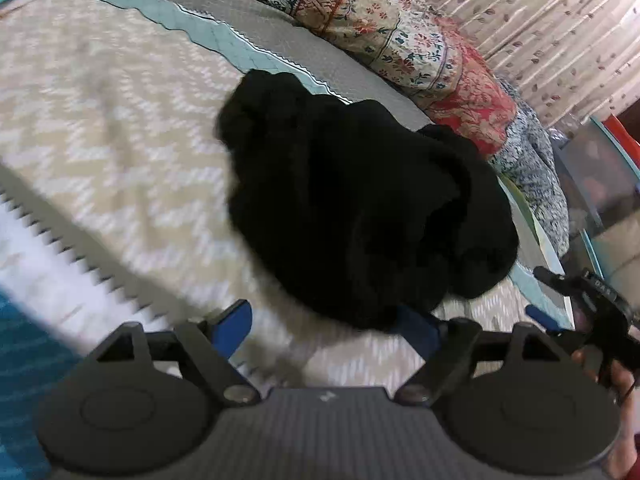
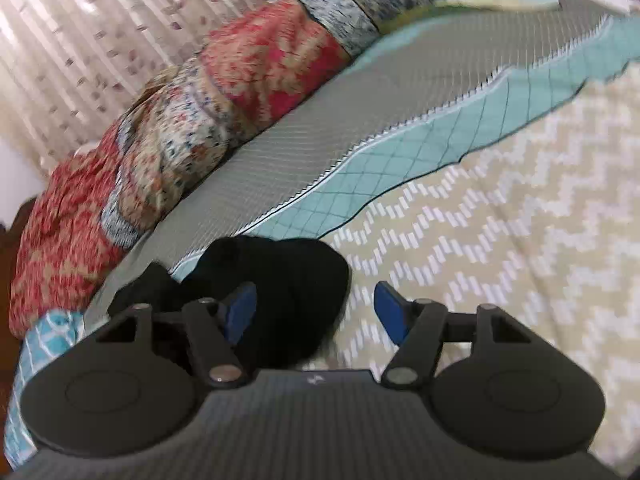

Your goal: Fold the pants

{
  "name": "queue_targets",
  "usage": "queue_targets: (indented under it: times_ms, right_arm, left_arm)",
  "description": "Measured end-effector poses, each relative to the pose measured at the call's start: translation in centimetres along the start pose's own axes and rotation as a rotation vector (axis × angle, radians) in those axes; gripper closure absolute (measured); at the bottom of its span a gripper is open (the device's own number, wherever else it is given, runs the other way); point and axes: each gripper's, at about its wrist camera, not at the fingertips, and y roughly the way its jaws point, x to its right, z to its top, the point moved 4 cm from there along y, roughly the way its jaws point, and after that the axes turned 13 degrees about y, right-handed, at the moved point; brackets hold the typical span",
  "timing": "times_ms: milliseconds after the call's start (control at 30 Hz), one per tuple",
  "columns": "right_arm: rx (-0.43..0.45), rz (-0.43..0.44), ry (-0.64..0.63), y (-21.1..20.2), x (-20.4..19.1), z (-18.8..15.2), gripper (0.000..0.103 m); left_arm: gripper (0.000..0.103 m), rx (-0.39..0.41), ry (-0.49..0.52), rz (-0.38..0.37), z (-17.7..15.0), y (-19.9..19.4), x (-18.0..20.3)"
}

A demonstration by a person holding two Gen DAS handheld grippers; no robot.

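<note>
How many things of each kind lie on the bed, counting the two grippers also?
Black pants, crumpled in a heap: 1
Patterned bedspread: 1
Floral quilt, bunched along the far edge: 1
Grippers, both open: 2, left gripper and right gripper
Total: 5

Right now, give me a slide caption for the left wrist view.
Open left gripper approaches crumpled black pants on a chevron bedspread, the right gripper alongside.

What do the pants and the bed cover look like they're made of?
Pants: soft, matte black fabric, probably knit or fleece, going by the bunched heap with rounded folds and no sheen; weave too dark to tell. Bed cover: thin printed woven cloth, likely cotton, lying flat with a zigzag pattern.
</note>
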Motion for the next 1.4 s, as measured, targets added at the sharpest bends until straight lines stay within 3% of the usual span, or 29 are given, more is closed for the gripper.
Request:
queue_targets:
  times_ms: [67,100,167,200,233,400,500,600,700,800,867,933,967,1067,1133,1333,1400]
  right_arm:
    - [-0.031,0.006,0.037,2.3,-0.1,-0.4,0.033]
    - [-0.056,0.010,0.053,3.7,0.0,-1.0,0.033]
    - [-0.121,0.024,0.072,5.8,-0.6,-2.0,0.065]
    - [-0.138,0.008,0.062,5.2,-1.1,-2.6,0.079]
    - [-0.126,-0.010,0.034,4.7,-2.0,-2.5,0.085]
    - [0.048,0.165,-0.019,-4.0,-5.8,3.1,0.086]
    - [0.212,0.249,-0.128,-11.6,-8.4,5.6,0.086]
    - [0.379,0.287,-0.240,-18.6,-10.2,6.8,0.086]
    - [0.498,0.279,-0.277,-23.4,-9.7,8.1,0.086]
    - [0.512,0.185,-0.302,-23.1,-8.2,8.6,0.082]
    - [0.495,0.061,-0.321,-21.8,-5.9,8.1,0.072]
    - [0.500,-0.061,-0.330,-20.8,-2.6,7.1,0.046]
    - [0.494,-0.109,-0.319,-20.1,-1.4,6.6,0.044]
    - [0.439,-0.178,-0.251,-19.8,4.3,4.8,0.045]
    - [0.405,-0.207,-0.197,-19.2,6.1,3.6,0.045]
    - [0.330,-0.260,-0.053,-19.5,9.3,-0.3,0.045]
    - [0.303,-0.263,-0.016,-18.9,9.9,-0.6,0.045]
  left_arm:
    - [0.063,-0.010,0.005,-0.007,0.7,1.9,0.5]
    - [0.070,-0.034,0.000,-0.017,1.0,2.6,0.6]
    - [0.087,-0.052,-0.017,-0.032,1.5,2.6,0.9]
    - [0.089,-0.047,-0.002,-0.032,2.0,2.0,1.0]
    - [0.090,-0.025,0.019,-0.029,2.8,0.8,0.9]
    - [0.094,0.187,0.041,-0.010,7.9,-8.9,-1.1]
    - [0.095,0.303,0.073,0.019,10.3,-15.0,-1.5]
    - [0.095,0.359,0.121,0.046,11.7,-18.3,-0.7]
    - [0.095,0.369,0.138,0.086,11.5,-18.7,-0.6]
    - [0.091,0.258,0.134,0.105,10.1,-15.5,-0.6]
    - [0.078,0.155,0.170,0.165,8.4,-12.6,-0.5]
    - [0.070,0.108,0.181,0.238,6.4,-11.1,-1.1]
    - [0.065,0.092,0.170,0.236,5.3,-10.8,-1.9]
    - [0.056,0.045,0.081,0.199,2.6,-10.9,-4.1]
    - [0.052,0.007,0.033,0.168,1.4,-10.8,-5.4]
    - [0.020,-0.074,-0.112,0.018,-3.3,-9.4,-6.9]
    - [0.019,-0.105,-0.141,-0.030,-4.3,-7.8,-6.7]
